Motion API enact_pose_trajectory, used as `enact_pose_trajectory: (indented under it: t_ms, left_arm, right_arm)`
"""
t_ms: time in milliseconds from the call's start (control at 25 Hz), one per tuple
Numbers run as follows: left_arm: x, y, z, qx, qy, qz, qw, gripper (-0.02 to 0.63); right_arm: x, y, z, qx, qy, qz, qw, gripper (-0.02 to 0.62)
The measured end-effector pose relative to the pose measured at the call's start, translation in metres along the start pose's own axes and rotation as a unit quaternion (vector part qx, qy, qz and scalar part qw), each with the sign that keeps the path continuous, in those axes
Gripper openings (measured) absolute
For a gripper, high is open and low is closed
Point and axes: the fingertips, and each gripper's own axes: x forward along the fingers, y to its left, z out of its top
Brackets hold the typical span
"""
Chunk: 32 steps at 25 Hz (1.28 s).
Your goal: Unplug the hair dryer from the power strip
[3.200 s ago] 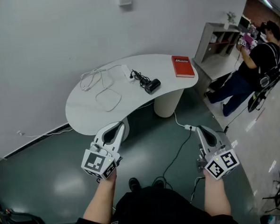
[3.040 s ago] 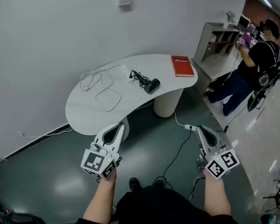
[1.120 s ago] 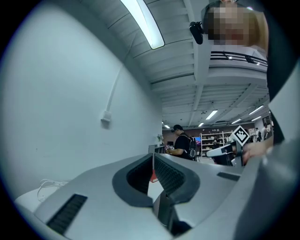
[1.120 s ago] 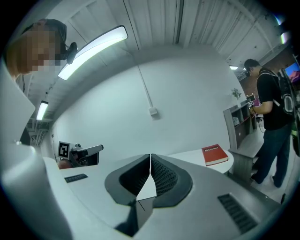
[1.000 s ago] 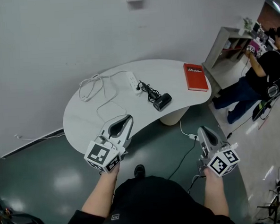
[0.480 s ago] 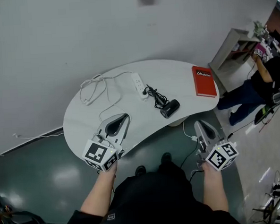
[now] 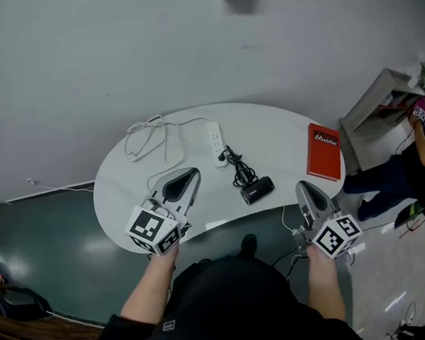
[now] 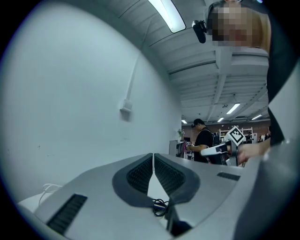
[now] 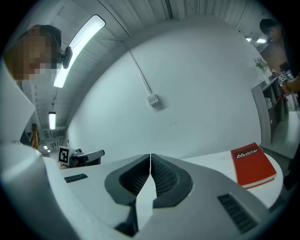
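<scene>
Head view shows the hair dryer (image 7: 257,190) on the bench (image 7: 282,136), plugged into the power strip (image 7: 215,138) just beyond; left gripper (image 7: 192,173) and right gripper (image 7: 302,187), jaws closed and empty, could drag the unbraced strip by pulling the cord (image 7: 235,168).

soft even light, long white ceiling tube (image 8: 171,16) glowing around 12 o'clock, fisheye-dark corners, pale sheen on glossy green floor (image 7: 95,246)
</scene>
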Motion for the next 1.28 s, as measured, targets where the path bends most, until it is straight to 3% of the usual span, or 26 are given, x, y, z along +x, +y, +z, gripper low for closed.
enact_pose_trajectory:
  t_ms: [360, 560, 1280]
  left_arm:
    - [0.051, -0.013, -0.006, 0.005, 0.01, 0.075, 0.9971, 0.018]
    - [0.063, -0.011, -0.016, -0.001, 0.03, 0.098, 0.9948, 0.018]
    - [0.09, 0.082, -0.048, -0.009, 0.037, 0.122, 0.9918, 0.018]
  right_arm:
    - [0.021, -0.076, 0.029, 0.008, 0.022, 0.062, 0.998, 0.035]
    - [0.039, -0.098, 0.032, 0.016, 0.04, 0.083, 0.996, 0.035]
    - [0.201, -0.057, 0.015, -0.022, 0.145, 0.161, 0.976, 0.035]
